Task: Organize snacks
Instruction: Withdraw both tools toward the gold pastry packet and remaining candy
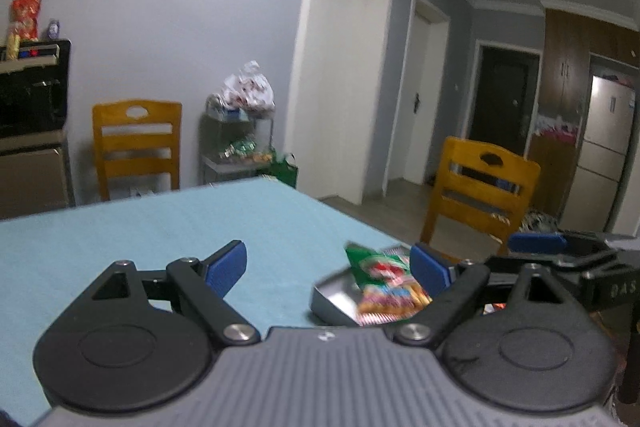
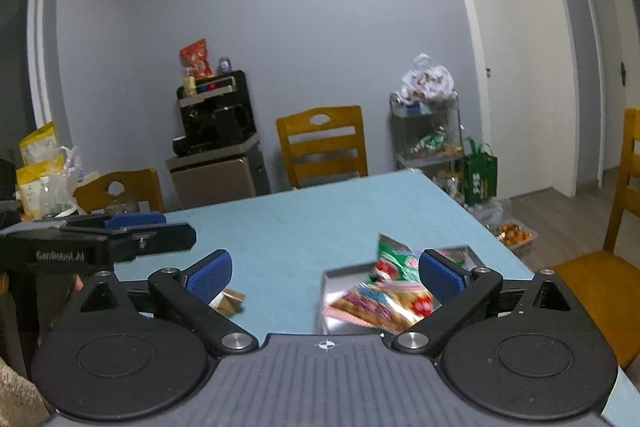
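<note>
A grey metal tray sits on the light blue table near its right edge. In it lie several snack packets: a green one and a pink and yellow one. My left gripper is open and empty above the table, with its right finger over the tray. My right gripper is open and empty, also with its right finger over the tray. A small gold wrapped snack lies on the table by the right gripper's left finger.
The other gripper shows at the side of each view. Wooden chairs stand around the table. A wire shelf with snacks and a green bag stand by the wall.
</note>
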Available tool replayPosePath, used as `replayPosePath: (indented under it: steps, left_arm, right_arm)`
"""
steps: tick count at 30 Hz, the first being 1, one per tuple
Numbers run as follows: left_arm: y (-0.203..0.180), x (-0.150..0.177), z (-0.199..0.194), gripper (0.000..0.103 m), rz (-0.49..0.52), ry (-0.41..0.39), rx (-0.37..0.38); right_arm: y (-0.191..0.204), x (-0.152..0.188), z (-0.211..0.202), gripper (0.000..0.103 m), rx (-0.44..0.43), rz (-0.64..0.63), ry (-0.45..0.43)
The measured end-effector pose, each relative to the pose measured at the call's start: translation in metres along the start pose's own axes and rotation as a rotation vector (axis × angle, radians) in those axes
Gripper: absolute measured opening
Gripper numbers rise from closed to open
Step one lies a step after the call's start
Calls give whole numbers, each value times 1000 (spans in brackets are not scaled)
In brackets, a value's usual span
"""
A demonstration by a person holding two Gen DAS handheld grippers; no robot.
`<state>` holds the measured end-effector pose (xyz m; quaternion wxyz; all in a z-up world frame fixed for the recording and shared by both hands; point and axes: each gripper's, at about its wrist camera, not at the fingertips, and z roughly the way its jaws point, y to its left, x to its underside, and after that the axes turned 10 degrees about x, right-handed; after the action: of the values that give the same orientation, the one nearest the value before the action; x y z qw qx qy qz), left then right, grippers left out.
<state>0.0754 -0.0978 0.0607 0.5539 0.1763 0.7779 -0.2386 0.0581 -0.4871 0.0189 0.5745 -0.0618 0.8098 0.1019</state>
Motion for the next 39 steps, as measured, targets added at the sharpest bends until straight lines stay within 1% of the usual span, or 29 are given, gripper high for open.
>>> replayPosePath:
  steps: [2, 4, 5, 9, 13, 15, 19, 23, 27, 30, 33, 36, 38, 39]
  left_arm:
    - [6, -8, -7, 90, 9, -21, -11]
    - [13, -15, -14, 96, 12, -44, -25]
    - [17, -18, -18, 97, 10, -56, -33]
    - [32, -25, -27, 97, -1, -82, -57]
    - [51, -24, -28, 97, -11, -73, -110]
    - [64, -21, -26, 97, -25, -57, -143]
    - [94, -9, -16, 97, -97, -11, -193]
    - [115, 5, 1, 97, -116, 72, -208]
    - [124, 24, 23, 97, -120, 142, -222]
    - [122, 41, 48, 97, -108, 185, -235]
    - [112, 58, 71, 97, -78, 229, -245]
    - [108, 68, 91, 97, -62, 261, -243]
    - [105, 74, 101, 97, -62, 279, -241]
    - [104, 77, 104, 97, -64, 284, -242]
  right_arm:
    - [8, -6, 0, 101, -8, -12, -13]
    - [15, -12, 1, 102, -19, -23, -26]
    - [19, -15, 1, 102, -24, -30, -31]
    - [35, -21, 8, 103, -39, -54, -39]
    - [51, -20, 17, 103, -50, -84, -19]
    - [59, -18, 22, 103, -47, -115, -11]
    - [76, -10, 36, 103, -24, -198, 6]
    - [92, 5, 53, 103, -13, -281, 46]
    - [107, 23, 72, 101, -25, -344, 116]
    - [117, 36, 84, 98, -26, -393, 153]
    - [122, 45, 93, 90, -27, -410, 183]
    - [121, 53, 103, 80, -30, -421, 225]
    - [119, 57, 112, 67, -29, -429, 263]
    - [118, 58, 118, 65, -32, -426, 289]
